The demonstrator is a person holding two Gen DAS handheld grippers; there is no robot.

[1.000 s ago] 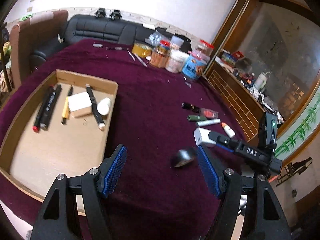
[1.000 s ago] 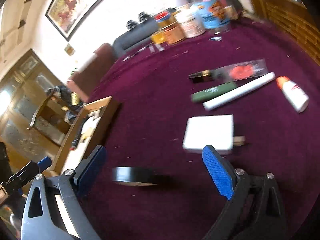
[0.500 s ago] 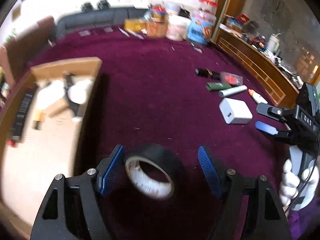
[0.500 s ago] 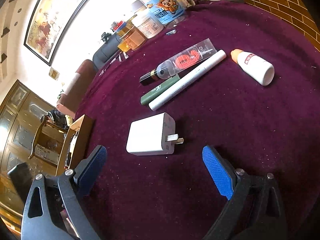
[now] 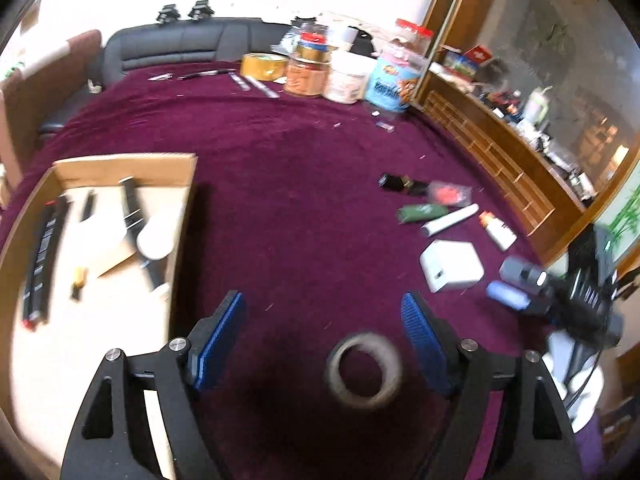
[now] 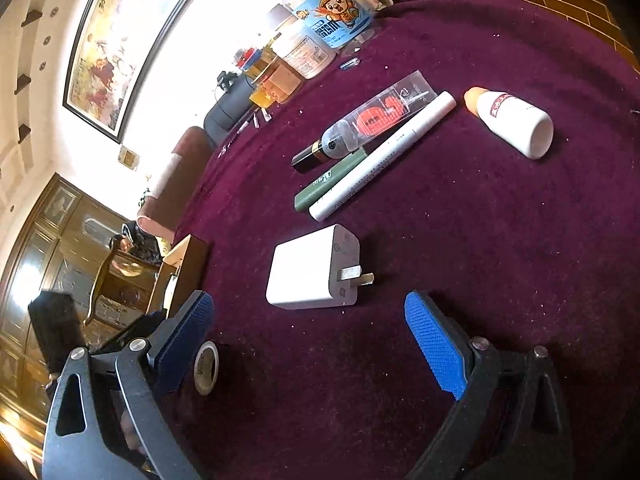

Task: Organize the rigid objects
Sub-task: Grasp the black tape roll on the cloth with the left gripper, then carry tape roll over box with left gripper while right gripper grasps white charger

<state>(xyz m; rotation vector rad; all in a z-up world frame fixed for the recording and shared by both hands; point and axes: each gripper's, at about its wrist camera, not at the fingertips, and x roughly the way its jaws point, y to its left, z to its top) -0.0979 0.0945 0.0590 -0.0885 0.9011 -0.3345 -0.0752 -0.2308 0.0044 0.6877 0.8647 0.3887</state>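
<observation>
A black tape roll (image 5: 363, 369) lies on the purple cloth between my open left gripper's (image 5: 322, 340) fingers, nearer the right one; it also shows in the right wrist view (image 6: 206, 367). A cardboard tray (image 5: 124, 159) at the left holds markers, a white block and a white bottle. My right gripper (image 6: 308, 338) is open and empty, just in front of a white charger (image 6: 310, 268), which also shows in the left wrist view (image 5: 450, 265). Beyond it lie a white marker (image 6: 384, 160), a green pen (image 6: 328, 184), a packaged red item (image 6: 376, 120) and a small white bottle (image 6: 516, 126).
Jars and tubs (image 5: 344, 76) stand at the far edge of the table, with a yellow tape roll (image 5: 262, 66). A black sofa (image 5: 176, 46) is behind. A wooden shelf (image 5: 500, 152) runs along the right side.
My left gripper has swung left and back, so the tape roll sits nearer its right finger. My right gripper has moved closer to the white charger.
</observation>
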